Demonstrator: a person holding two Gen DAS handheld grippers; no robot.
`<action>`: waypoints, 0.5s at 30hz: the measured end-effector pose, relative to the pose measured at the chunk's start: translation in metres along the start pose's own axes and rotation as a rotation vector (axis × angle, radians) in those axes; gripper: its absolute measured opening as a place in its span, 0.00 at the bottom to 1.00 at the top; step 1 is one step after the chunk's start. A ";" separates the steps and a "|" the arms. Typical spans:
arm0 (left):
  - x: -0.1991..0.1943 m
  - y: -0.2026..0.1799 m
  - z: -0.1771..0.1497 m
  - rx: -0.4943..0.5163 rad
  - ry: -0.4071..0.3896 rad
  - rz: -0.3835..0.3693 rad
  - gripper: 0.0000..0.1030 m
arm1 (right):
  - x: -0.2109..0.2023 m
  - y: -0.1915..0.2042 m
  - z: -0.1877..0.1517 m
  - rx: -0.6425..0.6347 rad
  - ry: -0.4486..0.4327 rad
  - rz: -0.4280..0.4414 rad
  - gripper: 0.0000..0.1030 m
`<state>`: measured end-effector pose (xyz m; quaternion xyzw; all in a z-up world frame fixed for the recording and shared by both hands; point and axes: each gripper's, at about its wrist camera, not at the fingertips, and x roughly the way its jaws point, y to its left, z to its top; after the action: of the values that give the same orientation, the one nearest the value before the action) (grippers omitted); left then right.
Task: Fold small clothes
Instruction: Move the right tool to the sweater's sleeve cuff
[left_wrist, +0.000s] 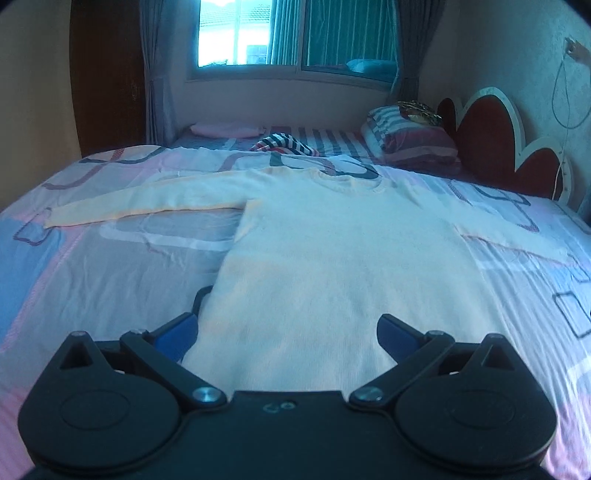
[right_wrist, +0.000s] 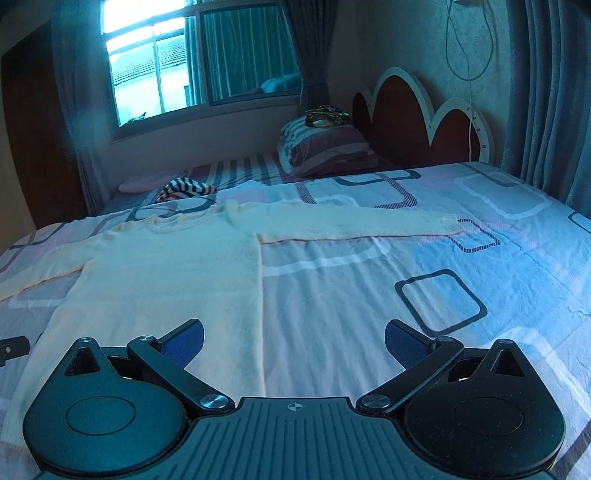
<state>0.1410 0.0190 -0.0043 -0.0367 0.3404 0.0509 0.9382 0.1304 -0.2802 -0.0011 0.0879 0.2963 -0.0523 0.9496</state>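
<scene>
A pale cream long-sleeved sweater (left_wrist: 332, 251) lies flat on the bed, neck toward the far side, both sleeves spread out sideways. It also shows in the right wrist view (right_wrist: 166, 273), with its right sleeve (right_wrist: 354, 223) stretched out. My left gripper (left_wrist: 286, 332) is open and empty, hovering over the sweater's near hem toward its left edge. My right gripper (right_wrist: 293, 339) is open and empty, over the hem's right edge, straddling sweater and sheet.
The bed sheet (left_wrist: 110, 266) is pink and blue with square patterns. A striped garment (left_wrist: 284, 146) and a pink folded cloth (left_wrist: 227, 130) lie at the far side. Striped pillows (right_wrist: 325, 147) rest against the red headboard (right_wrist: 417, 118). A window (left_wrist: 295, 33) is behind.
</scene>
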 end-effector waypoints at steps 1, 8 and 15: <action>0.005 -0.001 0.003 0.004 -0.004 0.011 0.99 | 0.006 -0.004 0.004 0.008 -0.001 -0.004 1.00; 0.045 -0.011 0.029 0.030 -0.050 0.084 0.99 | 0.055 -0.048 0.038 0.118 -0.032 -0.017 1.00; 0.101 -0.026 0.057 0.096 -0.002 0.099 0.99 | 0.112 -0.091 0.064 0.186 -0.050 -0.052 1.00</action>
<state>0.2574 0.0061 -0.0241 0.0251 0.3430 0.0807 0.9355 0.2444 -0.3872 -0.0256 0.1664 0.2687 -0.1064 0.9428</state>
